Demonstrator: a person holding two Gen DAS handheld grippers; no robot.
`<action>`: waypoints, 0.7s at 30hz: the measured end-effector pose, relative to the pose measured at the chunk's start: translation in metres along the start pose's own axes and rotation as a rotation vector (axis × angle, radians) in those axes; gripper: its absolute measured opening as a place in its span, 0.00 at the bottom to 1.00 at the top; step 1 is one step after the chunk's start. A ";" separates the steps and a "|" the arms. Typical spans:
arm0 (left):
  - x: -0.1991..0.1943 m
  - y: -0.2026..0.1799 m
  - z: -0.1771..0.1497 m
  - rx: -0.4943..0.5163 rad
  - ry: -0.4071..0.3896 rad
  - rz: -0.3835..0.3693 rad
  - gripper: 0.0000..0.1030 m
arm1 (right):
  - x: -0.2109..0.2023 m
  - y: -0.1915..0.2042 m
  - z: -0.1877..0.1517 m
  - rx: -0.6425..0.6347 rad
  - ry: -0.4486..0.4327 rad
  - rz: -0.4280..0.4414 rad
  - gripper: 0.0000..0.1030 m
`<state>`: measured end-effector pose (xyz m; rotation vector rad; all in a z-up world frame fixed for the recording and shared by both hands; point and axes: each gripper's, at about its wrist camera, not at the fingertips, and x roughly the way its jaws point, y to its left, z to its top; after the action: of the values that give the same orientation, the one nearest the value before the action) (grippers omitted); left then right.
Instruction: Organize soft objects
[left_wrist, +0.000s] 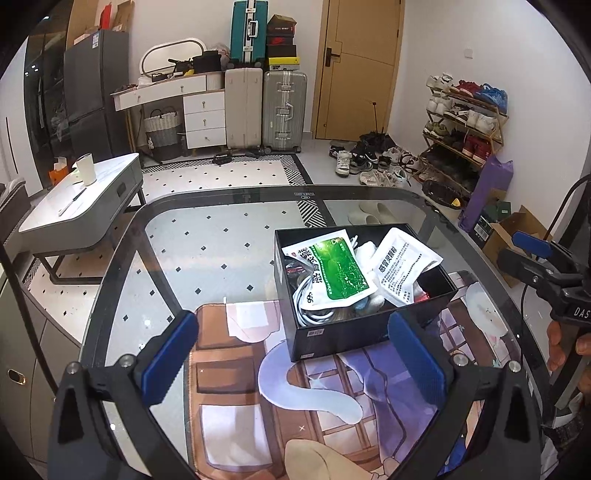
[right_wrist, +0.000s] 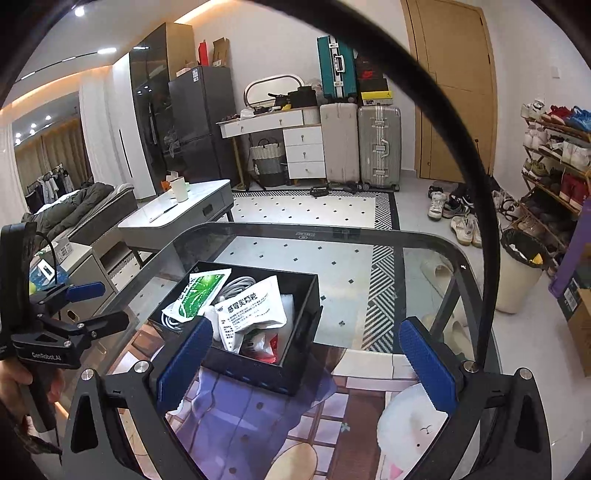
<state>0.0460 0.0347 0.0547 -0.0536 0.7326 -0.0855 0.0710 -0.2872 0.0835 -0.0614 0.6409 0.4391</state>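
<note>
1. The left hand-held gripper (left_wrist: 293, 363) is held wide apart with nothing between its blue pads, hovering over the printed mat (left_wrist: 236, 413) on the glass bench (left_wrist: 207, 240).
2. Just ahead of it and a bit to its right, the black box (left_wrist: 332, 338) is sat on the far edge of the mat.
3. The box is stuffed pretty full: a green-and-white sachet (left_wrist: 338, 273) is laid on top, a white sachet (left_wrist: 400, 267) is leaned against the far right side, and a white cable (left_wrist: 306, 299) is tucked underneath.
4. The right hand-held gripper (right_wrist: 304, 363) is spread wide and empty too, with the same box just ahead of its left pad.
5. In the right wrist view, a red packet (right_wrist: 273, 349) can be made out low in the box's near corner.
</note>
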 end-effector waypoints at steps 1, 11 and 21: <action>0.000 0.001 -0.003 0.001 -0.010 0.009 1.00 | 0.001 0.000 -0.003 -0.001 -0.006 0.000 1.00; 0.008 0.006 -0.022 -0.022 -0.066 0.041 1.00 | 0.007 -0.004 -0.026 0.006 -0.068 -0.023 1.00; 0.016 0.008 -0.037 -0.002 -0.121 0.050 1.00 | 0.006 -0.007 -0.042 0.023 -0.123 -0.044 1.00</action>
<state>0.0336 0.0409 0.0162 -0.0419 0.6129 -0.0337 0.0547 -0.2993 0.0452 -0.0259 0.5229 0.3897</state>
